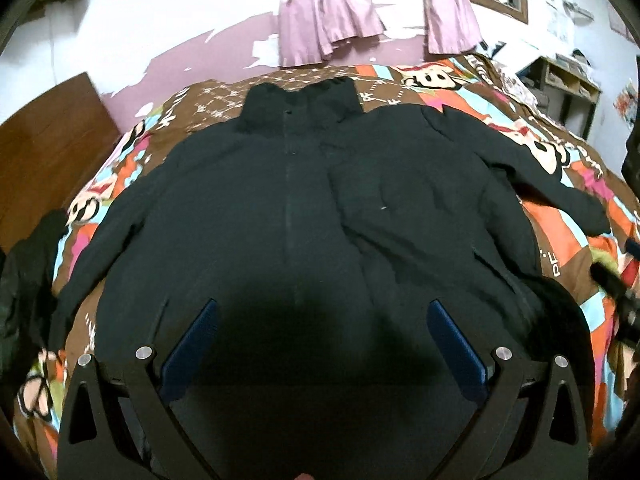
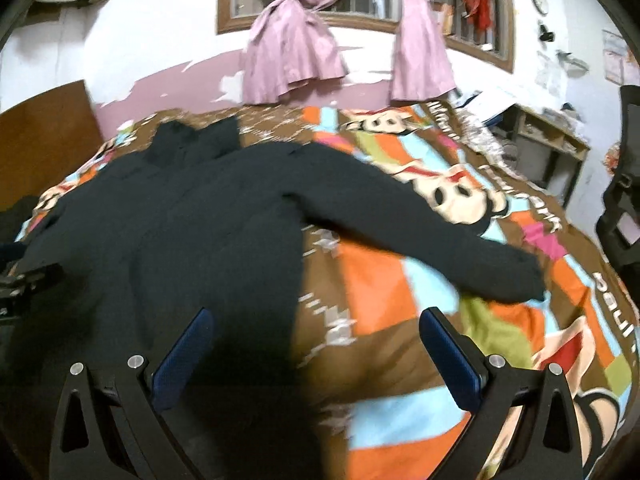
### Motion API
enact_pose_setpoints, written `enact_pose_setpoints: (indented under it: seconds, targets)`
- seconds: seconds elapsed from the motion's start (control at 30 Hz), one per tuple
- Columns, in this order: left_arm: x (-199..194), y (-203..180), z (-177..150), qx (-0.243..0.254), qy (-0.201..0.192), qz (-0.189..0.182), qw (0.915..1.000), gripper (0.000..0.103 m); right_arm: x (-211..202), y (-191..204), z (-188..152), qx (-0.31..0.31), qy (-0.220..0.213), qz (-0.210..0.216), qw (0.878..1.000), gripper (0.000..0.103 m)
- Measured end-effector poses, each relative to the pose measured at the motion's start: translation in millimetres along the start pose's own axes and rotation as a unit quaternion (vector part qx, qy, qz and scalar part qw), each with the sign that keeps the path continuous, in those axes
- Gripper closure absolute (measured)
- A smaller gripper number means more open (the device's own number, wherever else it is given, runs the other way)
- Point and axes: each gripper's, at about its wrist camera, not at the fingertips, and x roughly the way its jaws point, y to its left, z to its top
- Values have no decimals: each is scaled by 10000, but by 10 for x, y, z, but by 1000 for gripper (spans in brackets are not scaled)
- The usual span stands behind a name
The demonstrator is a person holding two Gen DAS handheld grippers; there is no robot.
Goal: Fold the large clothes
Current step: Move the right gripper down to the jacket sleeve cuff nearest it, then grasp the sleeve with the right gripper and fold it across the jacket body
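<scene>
I see the jacket (image 1: 280, 200) spread flat on the bed (image 2: 400, 280), collar far. My left gripper (image 1: 320, 320) hangs wide open over its near hem. My right gripper (image 2: 316, 328), also open, is above its right edge.

Both wrist cameras look forward and downward along their open jaws from the near edge of the bed (image 1: 552, 240), facing the far wall with its window (image 2: 360, 4) and pink curtains (image 1: 320, 20). The left view sits close above the middle of the black jacket (image 1: 260, 200). The right view hangs further right, over the jacket's right side and its outstretched sleeve (image 2: 440, 240). Both share the jacket, the patterned bedspread and the far wall.
</scene>
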Motion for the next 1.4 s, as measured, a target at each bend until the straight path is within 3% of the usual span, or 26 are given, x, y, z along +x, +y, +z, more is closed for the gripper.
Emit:
enact_pose_setpoints:
  seconds: [0.3,0.5,0.6,0.7,0.83,1.0,1.1,1.23,1.3,1.4]
  targets:
    - [443,-288,205,456,55,-205,9987,2,446,-976,25,1244,239,-266,9916,0]
    - [684,-411,313,565,85,-269,9980,2,648,-1380,-157,1733,220,-467,9835,0]
    - [776,-499,379,578,47,-315,9978,2,763,-1545,-214,2033,260,-349,9781,0]
    - [888,-544,453,484,-48,-461,9978,2,835,-1717,-287,2478,273,-257,9681,0]
    - [981,-499,526,-13,-154,-948,9954,2,851,-1917,-394,2913,265,-216,9560,0]
    - [1105,-516,510,-90,-130,-1111,9937,2,836,-2097,-451,3507,104,108,9364,0]
    - [1241,-458,470,-245,41,-1210,9923,2,888,-2196,-372,3773,39,326,9255,14]
    - [1300,-403,550,-403,1,-1398,9894,2,1118,-2287,-244,3887,340,343,9201,16]
    - [1310,-390,653,-490,-138,-1554,9865,2,1208,-2348,-239,4079,428,343,9114,16]
    - [1361,-410,829,-604,-314,-1889,9796,2,1323,-2483,-284,4589,461,446,8861,16]
